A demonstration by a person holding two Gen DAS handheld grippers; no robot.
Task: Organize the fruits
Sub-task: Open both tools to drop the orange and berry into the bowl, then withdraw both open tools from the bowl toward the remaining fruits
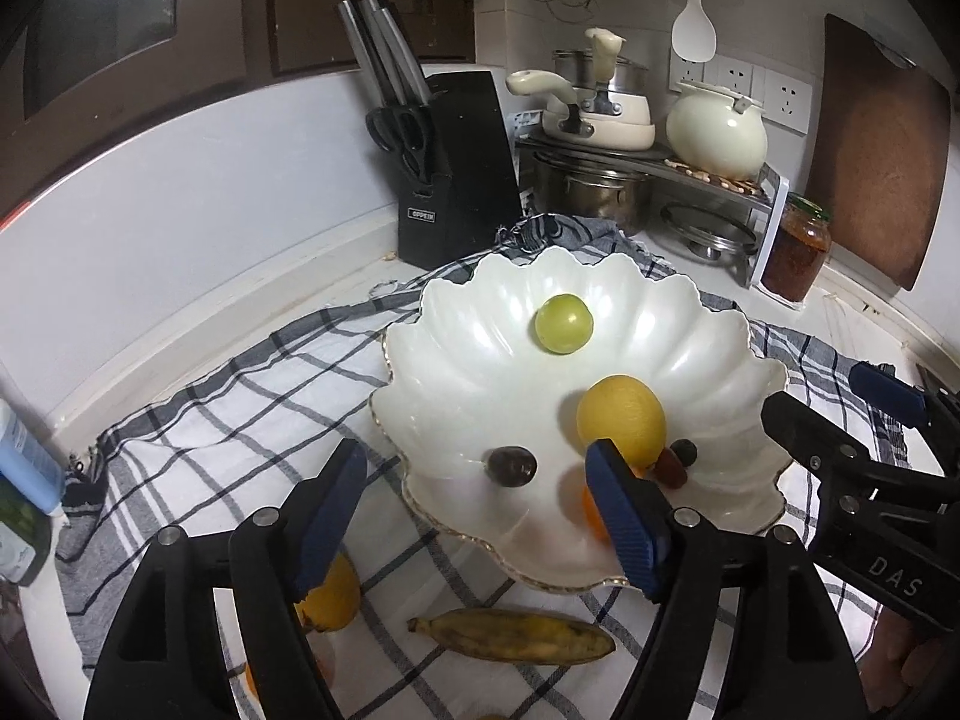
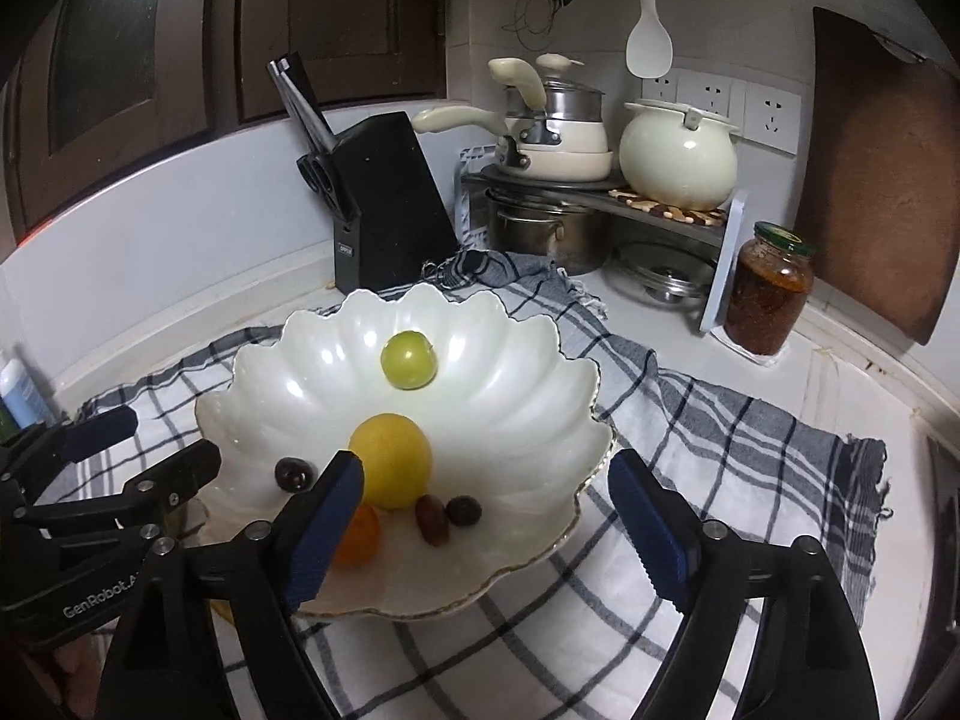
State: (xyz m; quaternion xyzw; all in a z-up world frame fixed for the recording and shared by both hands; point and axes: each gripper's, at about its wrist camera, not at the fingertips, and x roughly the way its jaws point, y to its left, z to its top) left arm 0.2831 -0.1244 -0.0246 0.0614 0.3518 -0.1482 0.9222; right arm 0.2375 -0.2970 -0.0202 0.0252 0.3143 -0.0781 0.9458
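A white scalloped bowl (image 1: 456, 372) (image 2: 510, 414) stands on a checked cloth (image 1: 240, 414). In it lie a green fruit (image 1: 563, 323) (image 2: 408, 359), a yellow lemon (image 1: 624, 417) (image 2: 393, 459), a small orange (image 2: 360, 534), a dark plum (image 1: 511, 466) (image 2: 294, 474), a red date (image 2: 432, 519) and a dark grape (image 2: 463, 510). A browned banana (image 1: 513, 636) and an orange fruit (image 1: 333, 597) lie on the cloth below the bowl. My left gripper (image 1: 480, 516) is open and empty over the bowl's near left rim. My right gripper (image 2: 486, 528) is open and empty over the near right rim.
A black knife block (image 1: 456, 180) stands behind the bowl. A rack with cream pots (image 1: 714, 126) and a steel pot (image 1: 588, 186) fills the back corner. A sauce jar (image 2: 768, 291) and a wooden board (image 2: 882, 180) stand to the right. Bottles (image 1: 24, 462) stand at the left edge.
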